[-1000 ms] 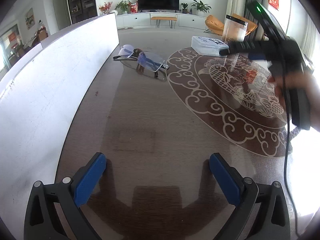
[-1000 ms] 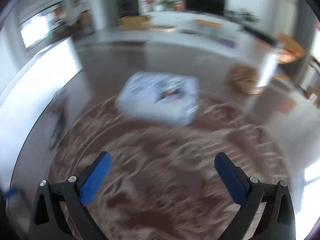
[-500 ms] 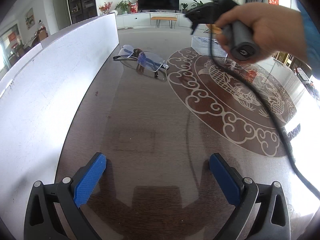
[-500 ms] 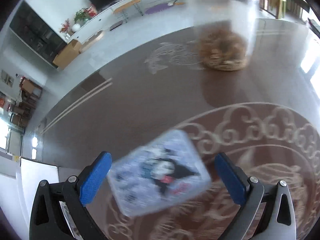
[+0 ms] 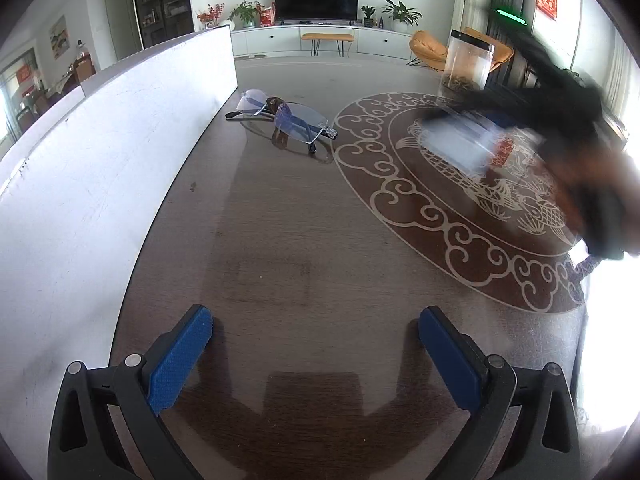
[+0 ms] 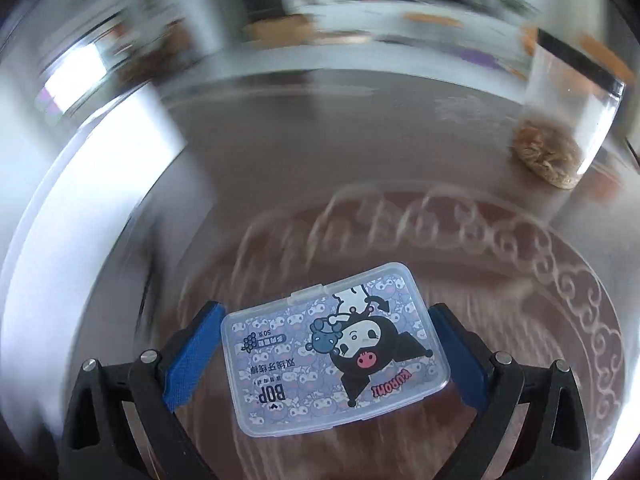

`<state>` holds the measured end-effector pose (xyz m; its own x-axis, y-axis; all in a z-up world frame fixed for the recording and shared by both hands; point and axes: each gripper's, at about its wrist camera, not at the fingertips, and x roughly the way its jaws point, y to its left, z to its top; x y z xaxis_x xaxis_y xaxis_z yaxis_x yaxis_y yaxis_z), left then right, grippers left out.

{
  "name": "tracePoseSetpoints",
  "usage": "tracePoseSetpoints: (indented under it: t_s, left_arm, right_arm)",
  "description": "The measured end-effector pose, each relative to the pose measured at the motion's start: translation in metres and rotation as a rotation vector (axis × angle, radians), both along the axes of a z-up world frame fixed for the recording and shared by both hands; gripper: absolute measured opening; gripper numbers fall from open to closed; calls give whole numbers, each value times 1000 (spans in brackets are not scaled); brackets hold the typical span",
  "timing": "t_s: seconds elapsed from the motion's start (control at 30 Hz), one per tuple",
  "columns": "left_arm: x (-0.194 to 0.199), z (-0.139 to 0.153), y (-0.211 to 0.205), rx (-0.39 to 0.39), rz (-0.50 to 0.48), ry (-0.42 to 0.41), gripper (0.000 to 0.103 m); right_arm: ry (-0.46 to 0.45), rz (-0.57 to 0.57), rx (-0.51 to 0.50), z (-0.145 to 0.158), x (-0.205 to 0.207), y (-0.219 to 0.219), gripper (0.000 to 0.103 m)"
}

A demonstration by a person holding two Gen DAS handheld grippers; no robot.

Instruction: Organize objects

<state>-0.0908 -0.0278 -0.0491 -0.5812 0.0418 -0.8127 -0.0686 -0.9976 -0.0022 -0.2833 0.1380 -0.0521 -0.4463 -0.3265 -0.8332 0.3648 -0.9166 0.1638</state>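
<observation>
1. Your right gripper (image 6: 326, 344) fills the lower part of the right wrist view. Its blue pads (image 6: 192, 350) are pressed against the two short ends of a small clear plastic box (image 6: 334, 348), so the claw is clamped on the box.

2. The box sits low and centre in that frame, with the dark patterned table (image 6: 400, 168) streaked with blur behind it. It looks lifted clear of the surface, though the blur makes that a judgement.

3. Holding it by the short ends seems sensible: the pads span the full length, and the flat lid stays level and facing the camera.

4. The box's long axis runs left to right across the frame, between the pads, tilted so its right end sits slightly lower. The cartoon label reads upside down to you, and the lid tab points toward the upper part of the frame, away from you.

5. A tall clear jar (image 6: 568, 120) with brown contents stands at the upper right of the same view, well apart from the box.

6. Your left gripper (image 5: 316, 364) sits at the bottom of the left wrist view, fingers wide apart and holding nothing, low over the bare table.

7. In that view a pair of glasses (image 5: 282, 118) lies upper centre, near a white board (image 5: 100, 160) along the left. The box appears as a pale blur at the upper right.
</observation>
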Motion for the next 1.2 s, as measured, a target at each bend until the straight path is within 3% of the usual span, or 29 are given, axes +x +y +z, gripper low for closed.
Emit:
tracePoseSetpoints:
  t_s: [0.07,0.17,0.2,0.27,0.37,0.47,0.57,0.7,0.8,0.97,1.2]
  left_arm:
    - [0,0,0,0,0,0,103]
    - [0,0,0,0,0,0,103]
    - [0,0,0,0,0,0,103]
    - [0,0,0,0,0,0,103]
    - [0,0,0,0,0,0,103]
    - [0,0,0,2,0,0,103]
    - [1,0,1,1,0,0,103]
    - [1,-1,1,0,0,0,103]
    - [1,-1,1,1,0,0,103]
    - [1,-1,1,1,0,0,103]
    - [1,-1,1,1,0,0,103]
  right_arm:
    - [51,91,28,-2,43,24,100]
    - [132,101,144,-8,89,55,101]
    - [155,75,141,-6,103,68,101]
    - [147,14,36,-2,124,91,102]
    - [108,-101,-15,0,137,91,103]
    - [5,-276,-54,-2,136,92,103]
    - [16,-418,-168,13,141,98,103]
    - [25,-482,-191,24,150,103,103]
    - [-52,-540,-240,26,167,115,103]
    - [-172,-460,-362,19,168,108,103]
    - [-117,-480,-296,8,110,92,103]
